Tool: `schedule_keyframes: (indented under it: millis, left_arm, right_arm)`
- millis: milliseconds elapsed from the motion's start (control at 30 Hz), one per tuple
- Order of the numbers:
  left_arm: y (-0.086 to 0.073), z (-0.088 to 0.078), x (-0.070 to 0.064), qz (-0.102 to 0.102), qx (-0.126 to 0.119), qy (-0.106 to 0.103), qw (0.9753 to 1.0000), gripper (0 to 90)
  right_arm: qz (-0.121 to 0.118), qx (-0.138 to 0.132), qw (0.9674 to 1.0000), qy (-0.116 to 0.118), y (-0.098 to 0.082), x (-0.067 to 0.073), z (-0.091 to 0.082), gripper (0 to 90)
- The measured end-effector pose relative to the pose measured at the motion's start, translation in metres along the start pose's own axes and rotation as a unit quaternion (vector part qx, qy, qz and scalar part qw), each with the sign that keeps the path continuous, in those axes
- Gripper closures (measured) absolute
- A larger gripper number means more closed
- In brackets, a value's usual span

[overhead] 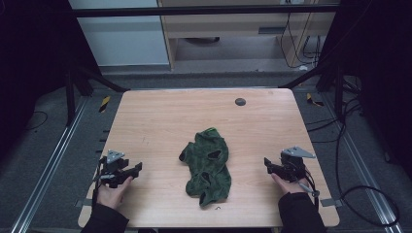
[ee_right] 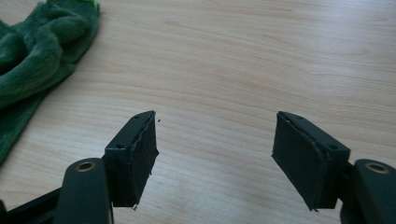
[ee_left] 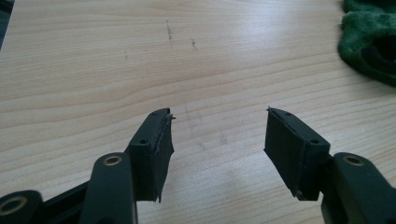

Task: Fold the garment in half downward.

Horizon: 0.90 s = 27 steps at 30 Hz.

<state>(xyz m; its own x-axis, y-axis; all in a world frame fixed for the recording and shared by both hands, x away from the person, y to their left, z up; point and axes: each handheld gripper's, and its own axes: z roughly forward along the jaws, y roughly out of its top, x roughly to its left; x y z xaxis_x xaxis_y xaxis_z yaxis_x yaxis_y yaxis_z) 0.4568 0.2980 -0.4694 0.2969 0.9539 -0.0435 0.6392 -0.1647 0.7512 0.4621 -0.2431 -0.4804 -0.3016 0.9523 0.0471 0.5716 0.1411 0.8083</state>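
green cloth (overhead: pixel 208 165): crumpled fleecy heap at the middle of the wooden table (overhead: pixel 160 116), nearer the person's edge.
left gripper (overhead: pixel 137 168): jaws spread wide with nothing between them, low over bare wood, well left of the cloth.
right gripper (overhead: pixel 266 162): jaws likewise spread and empty, right of the cloth, apart from it.
dark round disc (overhead: pixel 240 101): near the far edge.

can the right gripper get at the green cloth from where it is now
Probably yes. The right gripper is open, pointing toward the green cloth, with bare table between them and nothing in the way.
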Motion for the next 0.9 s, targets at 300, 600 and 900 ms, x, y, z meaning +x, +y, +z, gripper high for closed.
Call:
schedule_keyframes:
  millis: [300,600,900]
  left_arm:
    - [0.009,-0.004,-0.007,0.005,0.004,-0.014,0.9999,37.6]
    - [0.025,-0.002,-0.012,0.024,0.015,-0.039,0.9988,36.3]
    - [0.057,0.007,-0.033,0.054,0.005,-0.068,0.9962,36.7]
  right_arm:
    - [-0.009,0.003,0.9994,0.033,0.007,0.006,-0.004,36.7]
    - [-0.018,-0.004,0.9981,0.058,0.028,0.018,-0.004,37.7]
    - [-0.032,-0.004,0.9954,0.090,0.053,0.042,0.003,38.8]
